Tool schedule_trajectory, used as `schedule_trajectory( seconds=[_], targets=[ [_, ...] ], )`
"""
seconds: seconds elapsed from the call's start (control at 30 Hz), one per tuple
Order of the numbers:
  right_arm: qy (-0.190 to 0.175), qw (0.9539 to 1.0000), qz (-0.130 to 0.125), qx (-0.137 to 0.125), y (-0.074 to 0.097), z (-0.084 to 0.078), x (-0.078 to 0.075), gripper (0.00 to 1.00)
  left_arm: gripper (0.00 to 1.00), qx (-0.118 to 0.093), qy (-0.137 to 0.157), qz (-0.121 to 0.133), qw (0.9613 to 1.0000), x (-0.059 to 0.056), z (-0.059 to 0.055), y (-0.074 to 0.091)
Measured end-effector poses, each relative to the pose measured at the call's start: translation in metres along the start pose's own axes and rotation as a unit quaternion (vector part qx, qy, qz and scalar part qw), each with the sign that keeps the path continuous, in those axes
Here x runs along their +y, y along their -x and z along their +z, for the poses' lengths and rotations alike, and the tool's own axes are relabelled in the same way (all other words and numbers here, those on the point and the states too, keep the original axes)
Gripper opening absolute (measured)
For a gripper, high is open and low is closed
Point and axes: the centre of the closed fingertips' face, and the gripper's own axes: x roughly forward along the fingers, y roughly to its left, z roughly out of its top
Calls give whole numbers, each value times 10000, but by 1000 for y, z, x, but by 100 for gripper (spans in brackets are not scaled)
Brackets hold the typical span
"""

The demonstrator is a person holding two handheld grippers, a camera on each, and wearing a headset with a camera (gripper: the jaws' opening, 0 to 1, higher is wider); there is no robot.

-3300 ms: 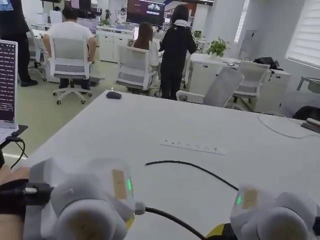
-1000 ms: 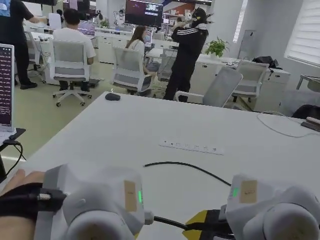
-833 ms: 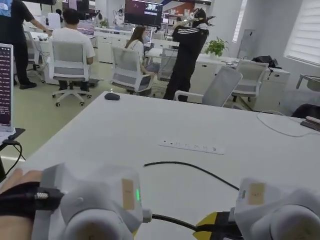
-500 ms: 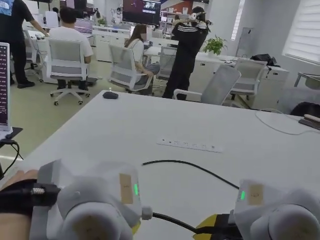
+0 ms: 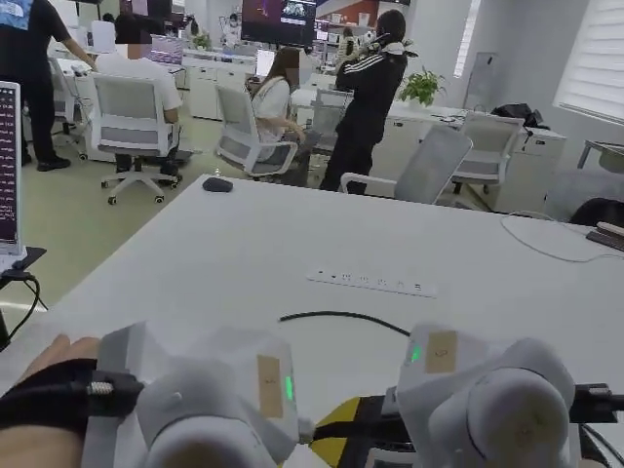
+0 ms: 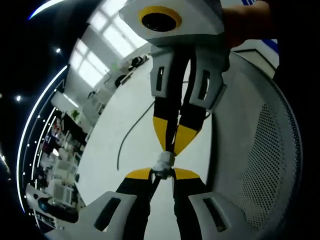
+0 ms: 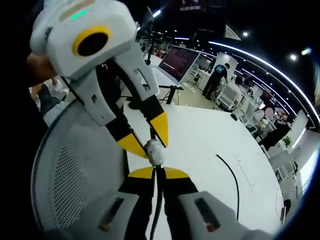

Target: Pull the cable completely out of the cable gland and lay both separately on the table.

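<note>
Cable (image 5: 341,316) and gland (image 7: 154,149) are held joined above the near edge of the bench (image 5: 292,244), between two tools set nose to nose. The bench is a broad white top. Off its near edge, in both gripper views, a grey mesh surface (image 6: 260,150) is seen below the tools.

The left tool (image 6: 167,173) is closed on the white gland, which is pinched between its yellow tips; a gloved hand (image 5: 39,390) is seen behind it at the bench's near left corner. The right tool (image 7: 157,173) is clamped on the black cable, which is seen running down between its jaws in the right gripper view. Its tips are placed just beside the gland, close against those of the left tool; whether the two pairs touch cannot be told.

Beyond the right tool the rest of the cable is laid on the bench in a long shallow curve, with its free end toward the bench's middle. A flat white socket strip (image 5: 370,284) is set into the bench just past that curve. A dark mouse (image 5: 218,184) is left near the far edge of the bench.
</note>
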Motion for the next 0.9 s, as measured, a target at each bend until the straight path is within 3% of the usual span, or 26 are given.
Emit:
schedule_trajectory(
  seconds=[0.23,0.73,0.9],
  targets=[
    [-44,10000,29,-64,4,-2,-1,4,17,-106,79,-26,9999,-1,3,-1],
    [-71,9980,-181,595,16,-52,-11,3,17,91,66,56,9999,6,-7,-1],
    [-171,9976,-199,649,19,-57,-11,3,17,56,48,61,10000,6,-4,0]
  ],
)
